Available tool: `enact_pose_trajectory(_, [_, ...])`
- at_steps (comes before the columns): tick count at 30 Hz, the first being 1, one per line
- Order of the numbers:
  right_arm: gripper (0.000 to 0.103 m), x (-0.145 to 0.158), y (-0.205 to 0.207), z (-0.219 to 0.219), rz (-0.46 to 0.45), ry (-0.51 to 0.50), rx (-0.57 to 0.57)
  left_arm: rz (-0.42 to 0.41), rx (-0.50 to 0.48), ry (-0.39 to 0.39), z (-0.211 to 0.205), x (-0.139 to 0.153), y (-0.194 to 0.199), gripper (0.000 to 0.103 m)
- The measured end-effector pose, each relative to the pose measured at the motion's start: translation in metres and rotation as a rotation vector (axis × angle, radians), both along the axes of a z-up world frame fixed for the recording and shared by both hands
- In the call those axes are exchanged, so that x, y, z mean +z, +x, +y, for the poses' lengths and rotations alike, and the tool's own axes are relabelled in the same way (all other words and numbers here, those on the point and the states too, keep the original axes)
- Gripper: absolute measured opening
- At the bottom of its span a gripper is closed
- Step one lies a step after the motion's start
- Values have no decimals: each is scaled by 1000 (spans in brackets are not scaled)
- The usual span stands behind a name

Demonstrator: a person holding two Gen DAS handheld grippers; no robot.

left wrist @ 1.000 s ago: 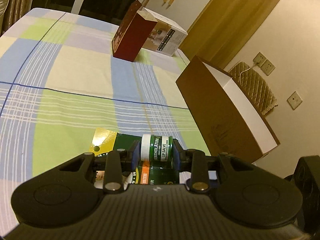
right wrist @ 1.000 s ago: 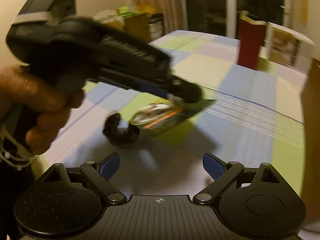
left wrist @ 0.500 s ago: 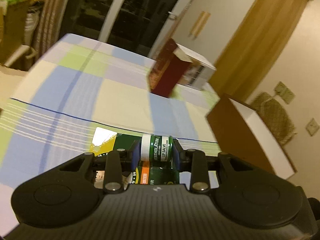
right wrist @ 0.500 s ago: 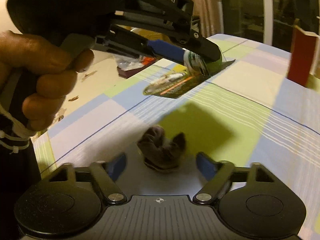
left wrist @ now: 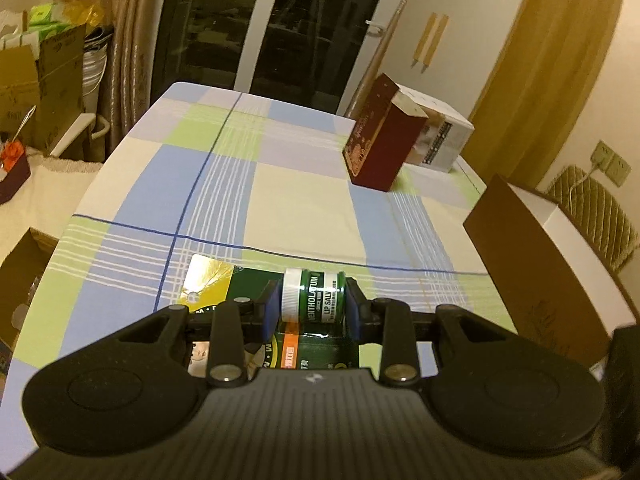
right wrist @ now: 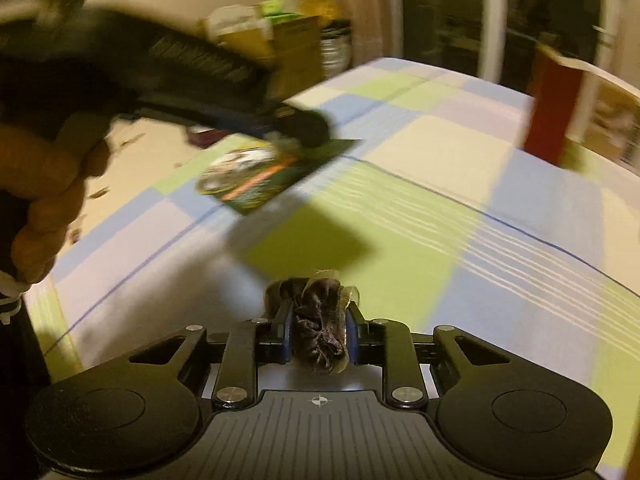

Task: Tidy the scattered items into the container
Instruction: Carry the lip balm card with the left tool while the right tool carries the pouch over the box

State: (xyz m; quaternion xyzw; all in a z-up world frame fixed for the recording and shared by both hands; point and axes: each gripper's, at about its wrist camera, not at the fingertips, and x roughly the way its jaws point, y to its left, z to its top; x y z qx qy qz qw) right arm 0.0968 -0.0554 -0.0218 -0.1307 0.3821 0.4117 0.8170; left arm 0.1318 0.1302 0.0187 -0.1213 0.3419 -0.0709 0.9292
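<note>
The left gripper (left wrist: 311, 307) pinches a small green lip-salve jar with a white lid (left wrist: 313, 297). The right gripper (right wrist: 318, 334), its jaws just closing, squeezes a dark brown fabric scrunchie (right wrist: 319, 330), seemingly velvet; a brown cardboard box (left wrist: 548, 268) stands at three o'clock.

card pack (left wrist: 224, 280) on tablecloth (left wrist: 300, 200) | upright box (left wrist: 380, 152) behind

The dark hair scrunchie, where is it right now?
In the right wrist view, the scrunchie sits bottom centre, pinched in the right tool, whose jaws have just closed on it, low over the checked tablecloth.
</note>
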Motion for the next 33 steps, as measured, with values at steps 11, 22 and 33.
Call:
enact_pose_trajectory(11, [27, 70, -11, -114, -105, 34, -281, -29, -194, 121, -74, 17, -15, 29])
enact_pose_trajectory(22, [27, 134, -19, -204, -188, 128, -462, -59, -309, 142, -151, 51, -36, 29])
enact_pose_trajectory(33, [27, 152, 15, -284, -247, 121, -649, -183, -475, 138, -242, 108, -14, 29])
